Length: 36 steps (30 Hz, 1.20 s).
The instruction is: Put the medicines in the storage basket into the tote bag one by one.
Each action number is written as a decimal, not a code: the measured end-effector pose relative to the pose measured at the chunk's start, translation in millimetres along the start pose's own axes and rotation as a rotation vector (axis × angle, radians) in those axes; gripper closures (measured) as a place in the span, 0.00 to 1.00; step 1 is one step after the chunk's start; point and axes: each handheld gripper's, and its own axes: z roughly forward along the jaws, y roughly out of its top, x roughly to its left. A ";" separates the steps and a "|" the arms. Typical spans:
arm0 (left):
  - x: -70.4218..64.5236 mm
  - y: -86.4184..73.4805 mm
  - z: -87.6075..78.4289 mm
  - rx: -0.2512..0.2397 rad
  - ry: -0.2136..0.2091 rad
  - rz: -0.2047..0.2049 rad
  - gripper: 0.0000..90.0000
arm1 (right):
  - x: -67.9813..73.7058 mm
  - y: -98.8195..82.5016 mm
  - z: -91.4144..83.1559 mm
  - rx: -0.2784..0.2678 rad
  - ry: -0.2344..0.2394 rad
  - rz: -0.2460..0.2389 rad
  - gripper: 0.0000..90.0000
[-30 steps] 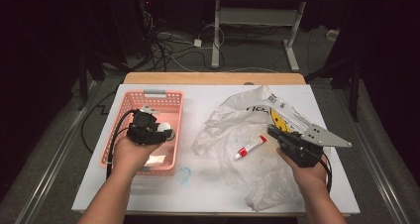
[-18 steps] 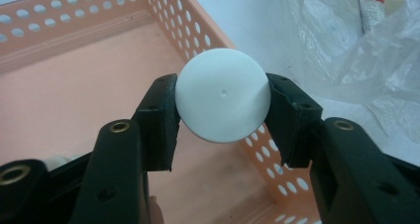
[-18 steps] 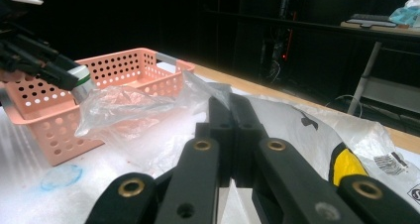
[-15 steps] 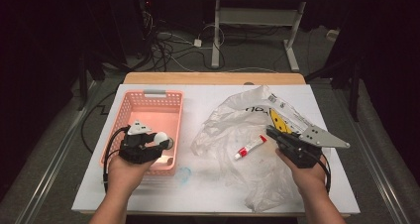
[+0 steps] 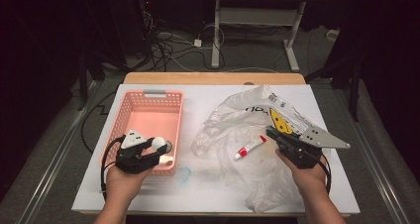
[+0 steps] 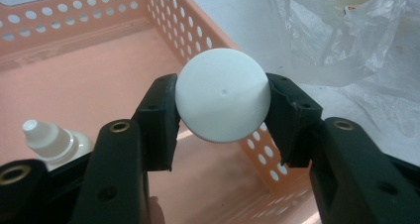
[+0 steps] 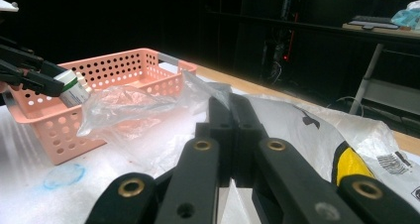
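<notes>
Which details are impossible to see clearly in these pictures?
- Left gripper view: the body of the white-capped jar is hidden behind its own cap.
- Left gripper view: the dropper bottle in the pink basket is partly covered by the left gripper.
- High view: print on the small tube is too small to read.

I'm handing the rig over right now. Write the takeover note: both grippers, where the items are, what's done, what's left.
Left gripper: shut on the white-capped jar, held above the near right corner of the pink basket.
Right gripper: shut, pinching the edge of the clear plastic bag on the white table.
Done: a small dropper bottle already lies in the basket.
Left: likely lower and release the jar into the basket. A red-and-white tube lies in the bag; probably fetch that next while the right gripper holds the bag.
</notes>
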 end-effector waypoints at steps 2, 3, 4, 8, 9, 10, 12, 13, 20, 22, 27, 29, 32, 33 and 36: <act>-1.2 0.2 -0.4 -0.007 0.003 0.003 0.54 | -0.3 -0.2 0.4 0.000 0.003 -0.008 1.00; -1.8 0.5 -1.3 -0.012 0.002 0.006 0.54 | -0.3 -0.3 0.4 0.000 0.004 -0.007 1.00; -2.6 1.0 -2.4 -0.019 0.002 0.007 0.54 | -0.4 -0.3 0.4 -0.001 0.003 -0.006 1.00; -8.1 4.7 -10.0 -0.055 -0.001 0.020 0.54 | -1.3 -0.5 -0.2 0.001 0.000 0.000 1.00; -9.7 5.8 -12.6 -0.066 -0.007 0.023 0.54 | -1.6 -0.5 -0.2 0.001 0.001 0.000 1.00; -11.7 6.8 -14.9 -0.079 -0.013 0.025 0.54 | -1.9 -0.5 -0.3 0.000 0.001 0.001 1.00; -15.6 8.7 -19.3 -0.097 -0.023 0.034 0.54 | -1.7 -0.5 -0.4 0.000 0.000 0.002 1.00; -17.0 9.8 -21.3 -0.105 -0.032 0.040 0.54 | -1.7 -0.6 -0.2 0.001 0.000 0.002 1.00; -34.0 16.8 -31.3 -0.143 -0.073 0.081 0.54 | -1.2 -0.5 0.5 0.002 0.000 0.001 1.00; -39.5 18.3 -32.0 -0.154 -0.092 0.089 0.54 | -1.6 -0.8 0.8 0.002 0.002 0.003 1.00; -53.6 18.6 -28.6 -0.151 -0.153 0.102 0.54 | -2.5 0.0 1.1 -0.002 0.005 0.000 1.00; -59.1 18.5 -25.0 -0.146 -0.165 0.118 0.54 | -2.3 -0.2 1.6 0.001 0.005 0.003 1.00; -65.5 18.4 -19.0 -0.141 -0.184 0.127 0.54 | -2.8 -0.8 1.5 -0.001 0.007 0.001 1.00; -67.6 18.2 -17.0 -0.139 -0.193 0.127 0.54 | -3.0 -0.9 1.5 -0.002 0.005 0.001 1.00; -74.9 18.2 -10.0 -0.132 -0.222 0.140 0.54 | -2.7 -1.1 1.7 0.002 0.007 0.006 1.00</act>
